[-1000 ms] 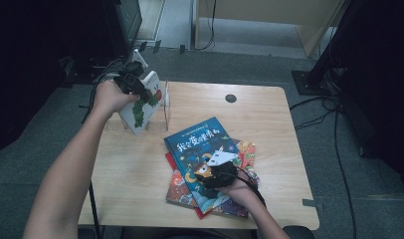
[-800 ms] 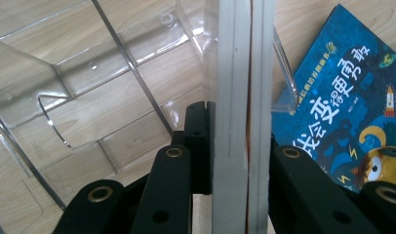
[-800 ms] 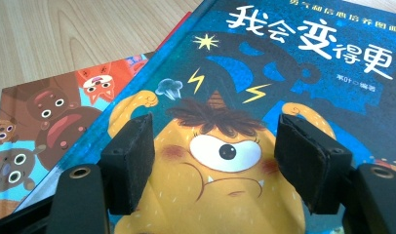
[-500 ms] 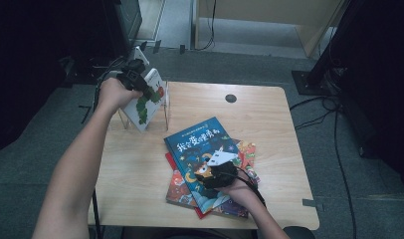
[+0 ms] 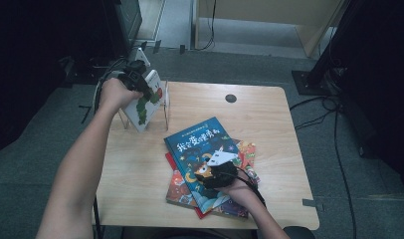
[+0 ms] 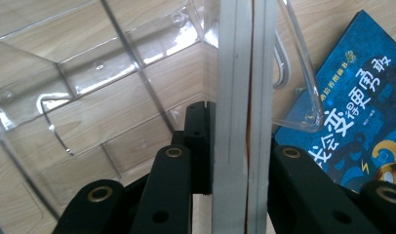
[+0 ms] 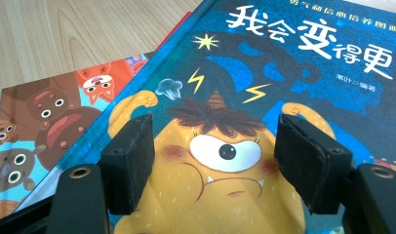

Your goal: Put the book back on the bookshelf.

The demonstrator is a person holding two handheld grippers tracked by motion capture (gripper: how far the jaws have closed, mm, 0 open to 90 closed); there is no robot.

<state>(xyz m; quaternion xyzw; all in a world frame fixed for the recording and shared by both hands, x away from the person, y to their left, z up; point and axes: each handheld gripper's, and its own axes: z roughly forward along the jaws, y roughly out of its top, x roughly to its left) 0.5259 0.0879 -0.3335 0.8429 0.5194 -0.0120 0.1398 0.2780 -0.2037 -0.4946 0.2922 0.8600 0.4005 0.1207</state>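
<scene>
My left gripper [image 5: 138, 83] [image 6: 242, 141] is shut on a thin white book [image 5: 146, 103] with a green caterpillar on its cover, gripped by its edge [image 6: 240, 73]. The book stands tilted in a clear plastic rack [image 5: 165, 107] [image 6: 89, 87] at the table's far left. My right gripper [image 5: 212, 172] [image 7: 215, 146] is open, its pads on either side of a yellow one-eyed monster printed on a blue book [image 5: 200, 142] [image 7: 284, 63]. It hovers just over the cover with nothing between the pads. The blue book tops a small stack.
Under the blue book lie a red-edged book [image 5: 177, 186] and one with brown bears [image 7: 49, 122]. The wooden table [image 5: 269, 124] has a round cable hole [image 5: 231, 98] at the back. Dark furniture and cables surround the table on the floor.
The left hand with the white book has shifted slightly toward the far edge, and the book stands a little more upright in the rack. The right gripper has stayed put.
</scene>
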